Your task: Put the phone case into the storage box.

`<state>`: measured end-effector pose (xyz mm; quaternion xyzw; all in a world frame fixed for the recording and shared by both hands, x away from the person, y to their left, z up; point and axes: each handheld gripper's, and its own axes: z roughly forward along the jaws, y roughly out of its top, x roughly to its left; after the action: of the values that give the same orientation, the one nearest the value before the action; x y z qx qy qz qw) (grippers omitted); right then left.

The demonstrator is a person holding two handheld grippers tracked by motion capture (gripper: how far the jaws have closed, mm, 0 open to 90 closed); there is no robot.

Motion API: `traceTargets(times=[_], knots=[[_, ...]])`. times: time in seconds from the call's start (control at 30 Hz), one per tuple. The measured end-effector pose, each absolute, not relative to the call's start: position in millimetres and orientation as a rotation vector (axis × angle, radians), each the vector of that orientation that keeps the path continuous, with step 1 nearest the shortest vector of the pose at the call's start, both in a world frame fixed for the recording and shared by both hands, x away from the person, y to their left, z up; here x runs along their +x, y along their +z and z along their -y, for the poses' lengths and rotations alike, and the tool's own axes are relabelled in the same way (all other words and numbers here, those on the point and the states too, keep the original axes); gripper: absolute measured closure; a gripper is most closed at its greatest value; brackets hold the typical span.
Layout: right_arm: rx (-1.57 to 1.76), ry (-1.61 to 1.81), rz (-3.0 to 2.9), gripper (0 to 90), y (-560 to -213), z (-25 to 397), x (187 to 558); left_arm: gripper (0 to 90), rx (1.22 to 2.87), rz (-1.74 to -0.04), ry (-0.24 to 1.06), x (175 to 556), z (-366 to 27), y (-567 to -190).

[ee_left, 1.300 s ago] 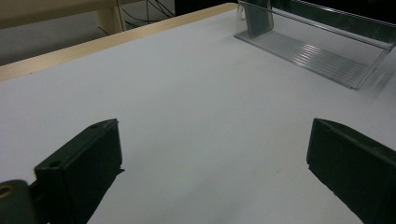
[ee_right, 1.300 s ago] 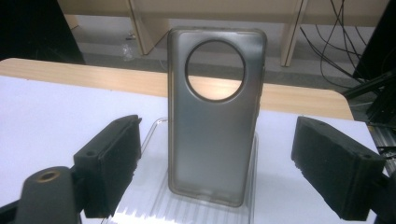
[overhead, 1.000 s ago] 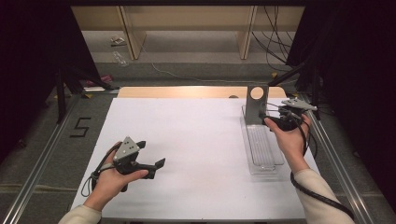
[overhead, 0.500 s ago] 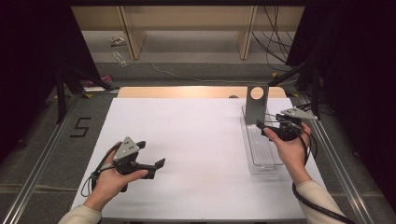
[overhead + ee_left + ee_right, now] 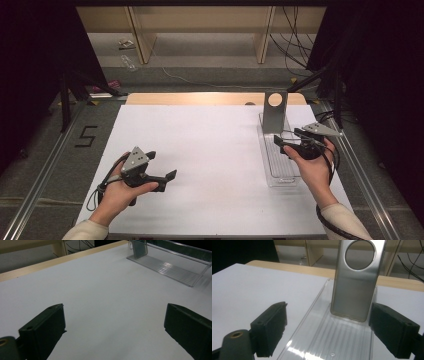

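Right fingers: spread wide and empty, low over the near half of the clear tray.
Right gripper: held above the tray near the right edge of the tabletop, aimed toward the far edge.
Metal plate: stands nearly upright at the tray's far end, leaning back a little, with a round hole near its top; it lies straight ahead of the right fingers, between their lines but still apart from both.
Long axis: the plate's runs up and down; the tray's runs from the near edge toward the far edge, in line with the right gripper.
Left fingers: spread, holding nothing, over bare tabletop.
Left gripper: near the front left corner, well apart from the tray.
Nearer hand: the right, by far; I judge that a short push forward would bring its fingers either side of the plate.
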<state>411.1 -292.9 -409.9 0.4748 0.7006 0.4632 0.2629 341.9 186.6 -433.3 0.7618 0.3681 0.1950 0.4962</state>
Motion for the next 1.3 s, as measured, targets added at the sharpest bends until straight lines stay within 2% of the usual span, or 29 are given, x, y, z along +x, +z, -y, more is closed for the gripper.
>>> traceTargets(times=[1.3], knots=[[1.221,1.349,-1.944,16.2,-420,299,367,3.4,1.852,-0.888,0.478,334,-190,-434]])
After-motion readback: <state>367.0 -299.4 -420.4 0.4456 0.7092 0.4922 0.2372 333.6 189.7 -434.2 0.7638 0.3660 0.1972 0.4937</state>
